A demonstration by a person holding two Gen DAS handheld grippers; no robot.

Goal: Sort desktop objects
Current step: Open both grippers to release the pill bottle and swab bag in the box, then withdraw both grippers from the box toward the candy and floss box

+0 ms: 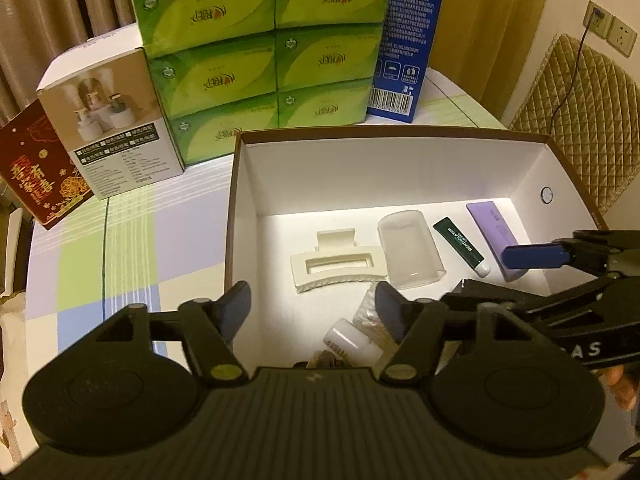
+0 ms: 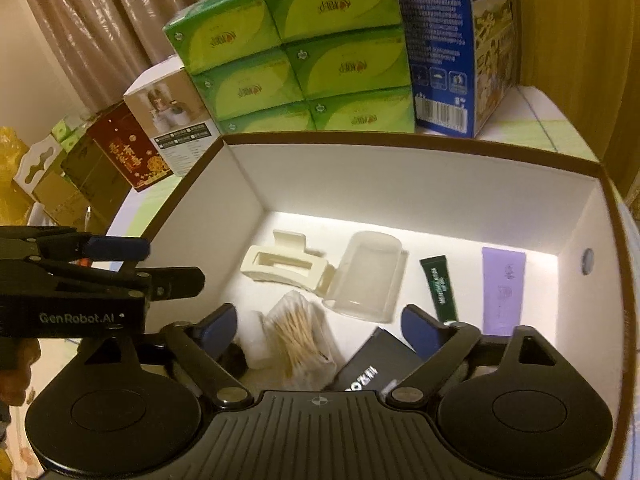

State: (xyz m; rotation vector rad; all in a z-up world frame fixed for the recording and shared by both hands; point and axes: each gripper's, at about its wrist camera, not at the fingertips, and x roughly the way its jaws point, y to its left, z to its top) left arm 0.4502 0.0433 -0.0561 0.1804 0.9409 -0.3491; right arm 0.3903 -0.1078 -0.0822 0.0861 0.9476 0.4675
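A brown box with a white inside [image 1: 400,168] [image 2: 400,184] holds a cream hair claw [image 1: 340,266] [image 2: 286,266], a clear plastic lid [image 1: 412,254] [image 2: 366,276], a dark green tube [image 1: 462,246] [image 2: 440,288], a purple tube [image 1: 494,226] [image 2: 502,292], a bag of cotton swabs [image 2: 300,332], a small white bottle [image 1: 352,340] and a black box [image 2: 372,364]. My left gripper [image 1: 314,308] is open and empty over the box's near left. My right gripper [image 2: 320,326] is open and empty over the near middle; its finger also shows in the left wrist view [image 1: 536,256].
Behind the box stand stacked green tissue packs [image 1: 264,52] [image 2: 300,52], a blue carton [image 1: 416,32] [image 2: 452,40], a white product box [image 1: 116,120] [image 2: 168,116] and a red box [image 1: 36,168] [image 2: 128,148]. A checked cloth [image 1: 120,260] covers the table. A quilted chair [image 1: 584,120] stands at the right.
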